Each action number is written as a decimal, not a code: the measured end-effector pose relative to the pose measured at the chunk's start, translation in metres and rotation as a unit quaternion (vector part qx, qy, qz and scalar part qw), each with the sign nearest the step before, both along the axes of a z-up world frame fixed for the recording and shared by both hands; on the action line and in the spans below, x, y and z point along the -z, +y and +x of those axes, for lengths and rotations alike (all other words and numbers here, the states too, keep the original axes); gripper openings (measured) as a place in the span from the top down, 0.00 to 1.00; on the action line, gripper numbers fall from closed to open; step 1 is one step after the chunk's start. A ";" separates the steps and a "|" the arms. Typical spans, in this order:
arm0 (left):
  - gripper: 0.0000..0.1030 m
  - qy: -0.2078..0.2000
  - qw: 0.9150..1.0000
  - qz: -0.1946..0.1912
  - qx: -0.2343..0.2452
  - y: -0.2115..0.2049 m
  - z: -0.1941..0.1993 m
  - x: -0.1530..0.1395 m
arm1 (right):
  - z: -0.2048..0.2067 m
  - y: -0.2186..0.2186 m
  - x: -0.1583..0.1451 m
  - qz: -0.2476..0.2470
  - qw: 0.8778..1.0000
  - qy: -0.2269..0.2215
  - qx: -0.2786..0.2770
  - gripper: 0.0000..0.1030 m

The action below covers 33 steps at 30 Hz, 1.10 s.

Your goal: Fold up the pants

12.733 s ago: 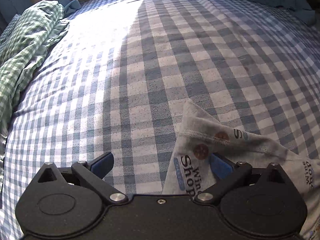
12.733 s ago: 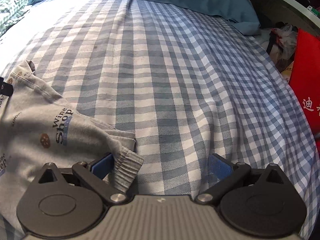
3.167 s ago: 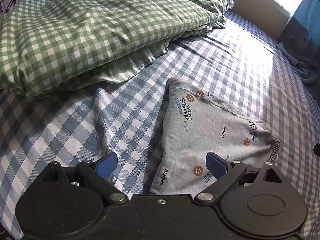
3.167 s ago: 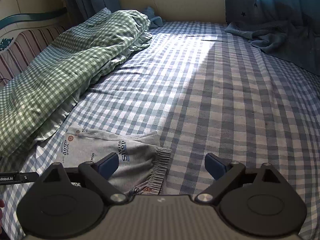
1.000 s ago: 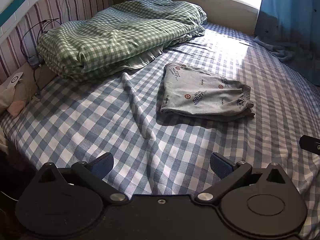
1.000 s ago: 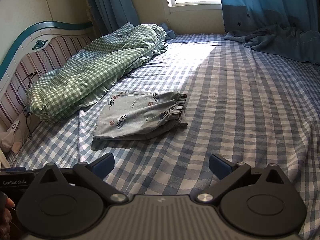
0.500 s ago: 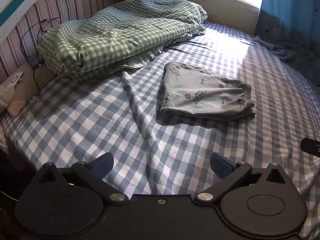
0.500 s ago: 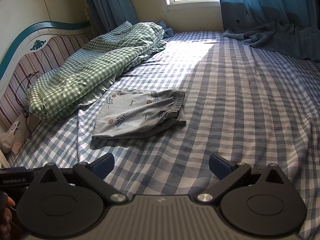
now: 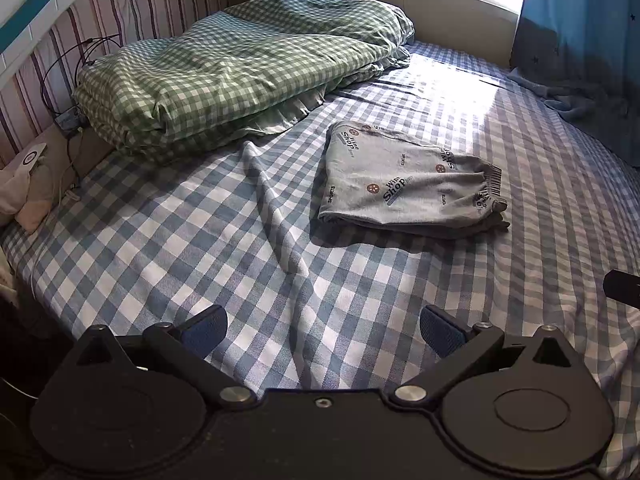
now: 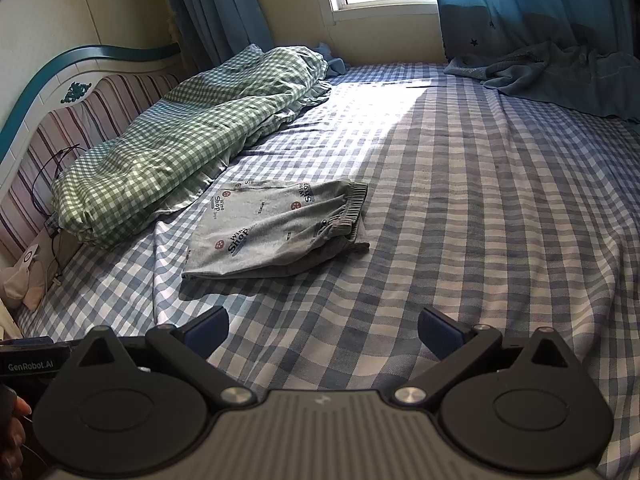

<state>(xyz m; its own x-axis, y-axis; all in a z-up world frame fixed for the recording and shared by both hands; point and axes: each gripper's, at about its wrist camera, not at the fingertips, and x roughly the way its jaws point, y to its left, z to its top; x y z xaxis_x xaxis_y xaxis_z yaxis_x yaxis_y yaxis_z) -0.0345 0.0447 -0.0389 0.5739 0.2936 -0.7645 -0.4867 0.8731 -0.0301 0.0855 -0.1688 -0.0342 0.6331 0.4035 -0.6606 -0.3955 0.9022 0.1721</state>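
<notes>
Pants (image 9: 404, 184) printed "Wine Shop" and "SPORTS" lie folded; both grippers' fingers (image 9: 204, 326) spread apart, empty.

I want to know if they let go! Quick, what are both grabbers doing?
Left gripper: open, holding nothing.
Right gripper: open, holding nothing.
The pants lie folded on the bed.

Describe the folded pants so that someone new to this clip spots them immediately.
Start at the blue-and-white checked bedsheet, then look beside the rumpled green gingham duvet. The folded grey printed pants lie flat there, the only grey fabric with "Wine Shop" lettering and a ribbed waistband.
</notes>
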 end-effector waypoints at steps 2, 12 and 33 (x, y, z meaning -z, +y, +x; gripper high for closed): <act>0.01 0.000 1.000 -0.001 0.000 0.000 -0.001 0.001 | 0.000 0.000 0.000 0.000 1.000 0.000 0.000 0.00; 0.01 0.001 0.999 0.036 0.016 -0.011 -0.004 -0.002 | 0.000 0.000 0.000 0.001 1.000 0.000 0.002 0.00; 0.01 0.007 1.000 0.022 0.021 -0.013 0.010 -0.002 | -0.003 -0.006 0.005 -0.003 1.000 0.013 0.005 0.00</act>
<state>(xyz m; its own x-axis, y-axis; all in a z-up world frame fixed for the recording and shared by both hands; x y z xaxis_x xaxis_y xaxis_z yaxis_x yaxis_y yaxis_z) -0.0247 0.0313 -0.0372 0.5752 0.3038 -0.7595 -0.4501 0.8928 0.0163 0.0826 -0.1744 -0.0391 0.6191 0.3937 -0.6795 -0.3823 0.9069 0.1772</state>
